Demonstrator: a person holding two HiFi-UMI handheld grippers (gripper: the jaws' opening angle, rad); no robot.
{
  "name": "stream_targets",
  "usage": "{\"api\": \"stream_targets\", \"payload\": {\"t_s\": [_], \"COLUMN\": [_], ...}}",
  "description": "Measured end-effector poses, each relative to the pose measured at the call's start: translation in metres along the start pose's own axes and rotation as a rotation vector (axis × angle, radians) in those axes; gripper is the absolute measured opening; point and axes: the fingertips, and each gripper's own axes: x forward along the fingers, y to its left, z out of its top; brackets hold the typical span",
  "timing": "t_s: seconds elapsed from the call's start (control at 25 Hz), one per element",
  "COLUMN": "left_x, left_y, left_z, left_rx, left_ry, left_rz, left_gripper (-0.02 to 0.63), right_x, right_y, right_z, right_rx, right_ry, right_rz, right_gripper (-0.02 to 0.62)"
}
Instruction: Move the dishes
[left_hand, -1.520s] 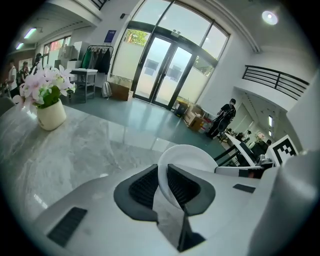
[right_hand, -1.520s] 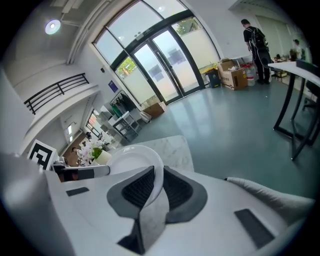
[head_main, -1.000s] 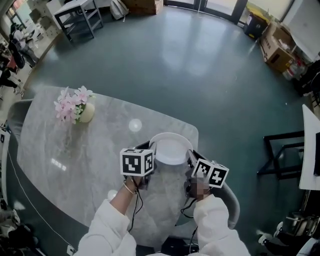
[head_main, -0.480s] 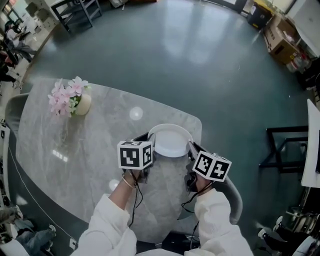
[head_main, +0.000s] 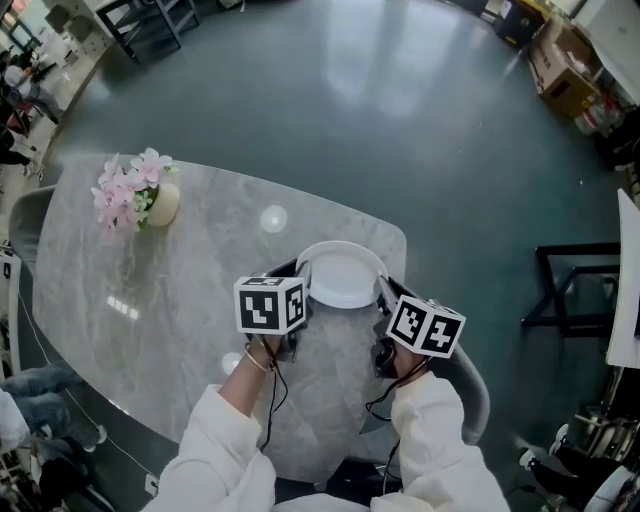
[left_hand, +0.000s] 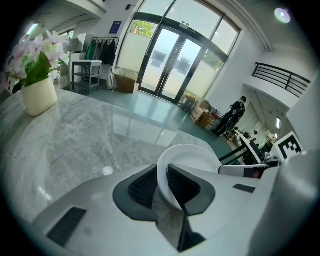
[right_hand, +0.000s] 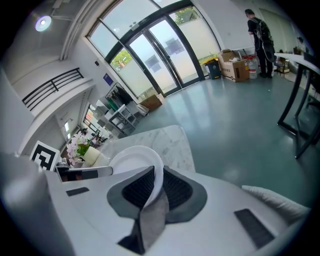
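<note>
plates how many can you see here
1. The round white plate is near the grey marble table's far edge, its left rim clamped in the left tongs, its right rim in the right tongs. No others show.

Head camera looks down; 2 gripper views share the plate (head_main: 340, 278).

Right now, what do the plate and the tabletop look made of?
Plate: smooth glossy white with a thin rim, probably glazed ceramic; melamine can't be ruled out. Tabletop: grey with pale veining, polished enough to reflect bright light spots; marble or a marble-look slab.
</note>
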Motion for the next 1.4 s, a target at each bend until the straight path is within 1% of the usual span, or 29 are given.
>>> {"api": "stream_targets", "payload": {"t_s": [0.6,1.08,1.28,1.4], "left_x": [0.0059,0.0059,0.0054,0.0052], "left_y": [0.0005,-0.0004,-0.0009,0.0022], "left_z": [0.0002,0.0006,0.0008,0.0011], "left_rx": [0.027,0.018,0.028,0.032], "left_ry": [0.011,0.003,0.002,0.0], "left_rz": [0.022,0.005,0.007,0.019], "left_gripper": [0.058,0.058,0.061,0.078], "right_x": [0.0035,0.003,0.0016,0.0023], "right_y": [-0.0005,-0.0003,0.0008,0.0023], "right_z": [0.0021,0.0025,0.0013,0.0012], "right_rx": [0.004,-0.02,-0.021,-0.023], "right_ry": [0.016,0.004,0.003,0.002], "right_rz": [-0.011,-0.035,-0.041,-0.041], "right_gripper": [0.107,0.11,0.129,0.144]}}
